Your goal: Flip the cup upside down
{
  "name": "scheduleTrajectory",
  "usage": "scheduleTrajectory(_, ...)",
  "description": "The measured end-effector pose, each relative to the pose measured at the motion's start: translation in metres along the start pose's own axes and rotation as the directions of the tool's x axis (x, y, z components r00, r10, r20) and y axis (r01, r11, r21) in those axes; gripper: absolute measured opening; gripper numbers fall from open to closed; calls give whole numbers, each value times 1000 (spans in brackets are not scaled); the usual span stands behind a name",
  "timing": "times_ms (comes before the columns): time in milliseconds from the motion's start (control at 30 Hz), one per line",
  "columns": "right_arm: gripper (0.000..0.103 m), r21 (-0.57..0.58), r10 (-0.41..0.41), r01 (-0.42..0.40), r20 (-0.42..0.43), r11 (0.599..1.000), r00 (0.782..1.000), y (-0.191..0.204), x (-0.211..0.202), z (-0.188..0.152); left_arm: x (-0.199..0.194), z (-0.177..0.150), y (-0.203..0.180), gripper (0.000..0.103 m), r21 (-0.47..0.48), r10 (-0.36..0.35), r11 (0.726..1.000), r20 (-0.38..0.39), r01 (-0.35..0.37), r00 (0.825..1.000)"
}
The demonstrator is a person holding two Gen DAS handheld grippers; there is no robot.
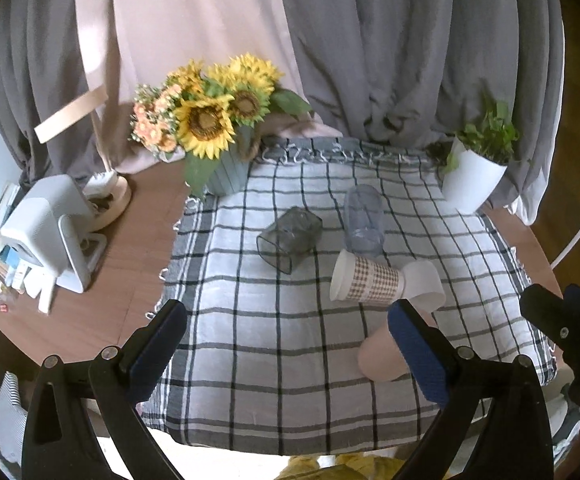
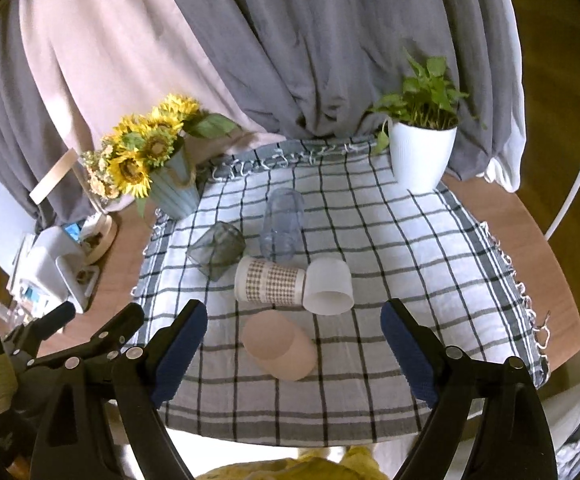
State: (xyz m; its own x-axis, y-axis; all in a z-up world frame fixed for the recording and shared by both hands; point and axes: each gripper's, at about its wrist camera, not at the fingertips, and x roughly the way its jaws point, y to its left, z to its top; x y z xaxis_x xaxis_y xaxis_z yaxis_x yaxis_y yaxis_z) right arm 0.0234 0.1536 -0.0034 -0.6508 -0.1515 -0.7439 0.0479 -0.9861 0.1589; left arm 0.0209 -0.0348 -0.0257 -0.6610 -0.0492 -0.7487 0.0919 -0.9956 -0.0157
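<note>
Several cups lie on their sides on a checked cloth (image 2: 410, 248): a pink cup (image 2: 277, 346) nearest, a white checked-pattern cup (image 2: 269, 282), a plain white cup (image 2: 328, 286), a dark square glass (image 2: 217, 250) and a clear tumbler (image 2: 281, 226). My right gripper (image 2: 294, 350) is open and empty, its jaws either side of the pink cup but short of it. My left gripper (image 1: 287, 354) is open and empty over the cloth's near part; the pink cup (image 1: 378, 354) sits partly behind its right finger. The checked-pattern cup (image 1: 366, 282), dark glass (image 1: 290, 238) and tumbler (image 1: 364, 220) lie beyond.
A sunflower bouquet in a blue pot (image 2: 149, 160) stands at the cloth's back left, a green plant in a white pot (image 2: 422, 152) at the back right. A lamp base and white devices (image 1: 53, 224) crowd the table's left. Grey and pink curtains hang behind.
</note>
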Motion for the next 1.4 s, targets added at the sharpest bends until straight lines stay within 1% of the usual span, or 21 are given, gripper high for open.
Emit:
scheduleTrajectory(133,90,-7,2,-1,8,1000,1000,5,-3,-1,-7,2,4,102,2,16,1000,28,-16,999)
scheduleTrajectory(300,91,-3,1,-1,20,1000,1000,6,-6,-1,-10,4,5,102,-1,18,1000,48,-18,999)
scheduleTrajectory(867,91,-7,15,-15,33,1000,999,11,-9,0,-16,5,5,103,-5,29,1000,66,-29,997)
scheduleTrajectory(1400,91,-16,19,-18,31,1000,999,15,-8,0,-18,1,8,103,-15,25,1000,62,-24,998)
